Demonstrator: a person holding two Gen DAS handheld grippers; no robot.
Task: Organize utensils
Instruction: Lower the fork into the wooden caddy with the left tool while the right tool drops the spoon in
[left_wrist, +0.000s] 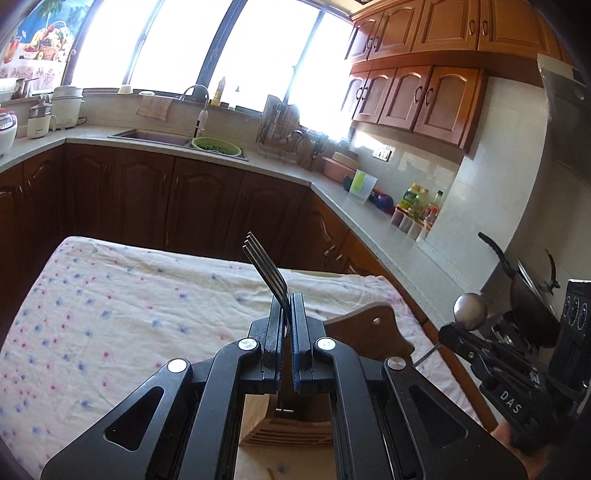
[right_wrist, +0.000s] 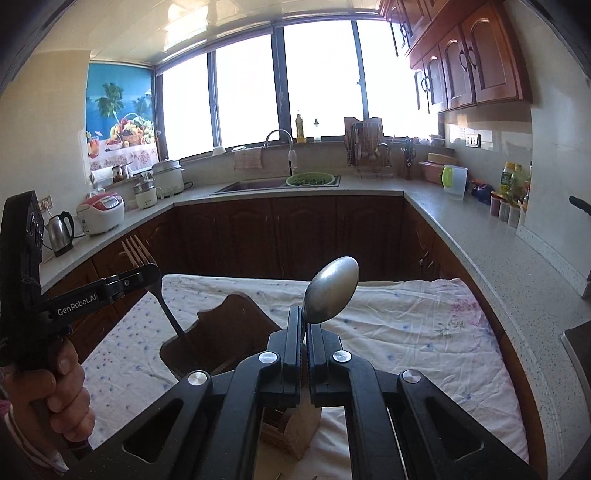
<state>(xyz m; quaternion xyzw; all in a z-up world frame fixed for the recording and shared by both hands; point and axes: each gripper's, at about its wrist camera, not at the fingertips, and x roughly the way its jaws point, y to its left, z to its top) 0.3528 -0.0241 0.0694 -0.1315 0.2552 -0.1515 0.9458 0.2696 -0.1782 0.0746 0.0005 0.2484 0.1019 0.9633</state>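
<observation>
Black claw (right_wrist: 306, 325) with silver screws; white "GenRobot.AI" lettering; bare-skinned hand (right_wrist: 55, 387).

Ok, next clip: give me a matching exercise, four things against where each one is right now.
Things:
1. fork
2. spoon
3. wooden holder
4. green colander

Places:
A. at the sink
B. clamped in the right gripper
C. on the floral cloth
D. clamped in the left gripper

Pairs: 1-D, 2-B, 3-C, 4-A
</observation>
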